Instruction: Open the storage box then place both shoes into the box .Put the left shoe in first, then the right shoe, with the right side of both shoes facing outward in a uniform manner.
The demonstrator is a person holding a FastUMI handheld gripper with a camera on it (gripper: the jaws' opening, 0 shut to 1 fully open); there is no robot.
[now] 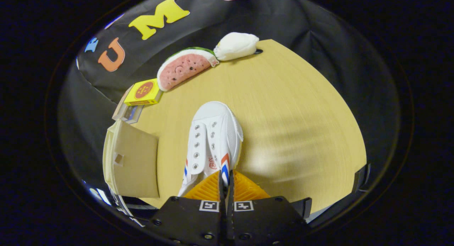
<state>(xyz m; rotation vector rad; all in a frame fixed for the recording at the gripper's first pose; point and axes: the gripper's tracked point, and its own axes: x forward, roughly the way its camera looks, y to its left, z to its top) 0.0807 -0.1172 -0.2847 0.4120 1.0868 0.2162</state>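
1. Shoe (212,139), white with eyelets and red-and-blue stripes on its sides, points its toe away from the gripper (225,182); its heel end sits between the fingers.
2. Jaws are pressed nearly together, pinching the rim of the shoe near the heel, with a thin strip of striped side showing in the narrow gap between them.
3. Tabletop (294,115), pale wood, lies under the shoe; whether the sole touches it or hangs above it cannot be told.
4. Storage box (133,161), a beige container with a flat panel facing up, sits just left of the shoe at the tabletop's left edge, close beside it but apart.
5. Beyond the box, near the far left edge, a small yellow box (143,93) rests on a stack of flat packets (127,113).
6. Further along the far edge lies a watermelon-slice toy (184,67), and touching its end a white plush toy (236,45).
7. Nothing stands on the wood between the shoe's toe and those toys.
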